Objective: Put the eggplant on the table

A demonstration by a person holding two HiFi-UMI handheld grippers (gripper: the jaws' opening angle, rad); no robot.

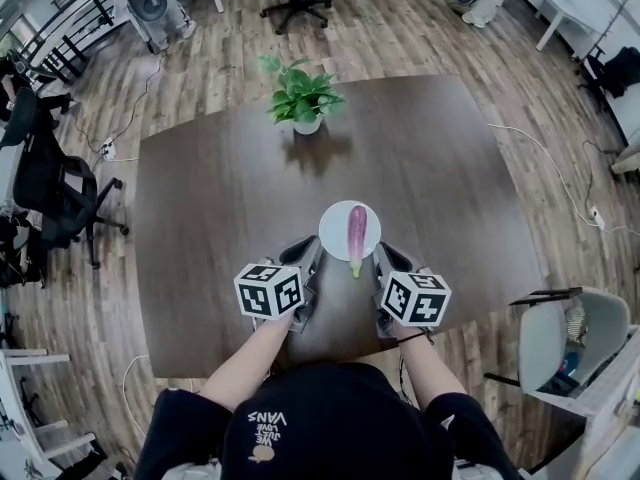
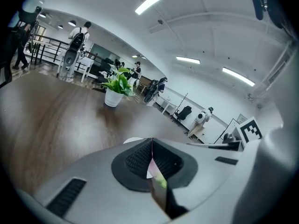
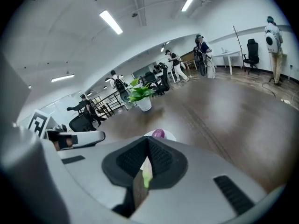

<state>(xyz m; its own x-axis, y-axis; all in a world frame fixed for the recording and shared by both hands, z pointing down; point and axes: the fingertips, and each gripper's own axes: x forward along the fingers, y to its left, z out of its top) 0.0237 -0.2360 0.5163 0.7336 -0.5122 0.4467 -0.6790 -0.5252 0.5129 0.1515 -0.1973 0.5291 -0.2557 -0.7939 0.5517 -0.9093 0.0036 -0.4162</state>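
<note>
Nearest, low in the head view, the left gripper (image 1: 308, 251) and right gripper (image 1: 384, 259) hang on either side of the eggplant's green stem end, close to it but not touching. In each gripper view the jaws are clenched, pad against pad, with nothing between them.

The eggplant (image 1: 357, 233) lies lengthwise on a small white plate (image 1: 334, 230) just ahead of the grippers, in the lower middle of the frame, so it is not yet on the bare desk (image 1: 220, 198). It looks slim, light and fairly firm. Its glossy skin is probably slippery and could bruise under a hard squeeze. A mid-body grip across its width seems safest, because the tapered stem end could slide out. The light plate may shift if nudged.

Farther up the frame a potted plant (image 1: 303, 96) stands well apart from the plate. There is open desk on both sides of the plate, and nothing blocks a set-down. Office chairs (image 1: 45, 183) stand beyond the desk edge at far left.
</note>
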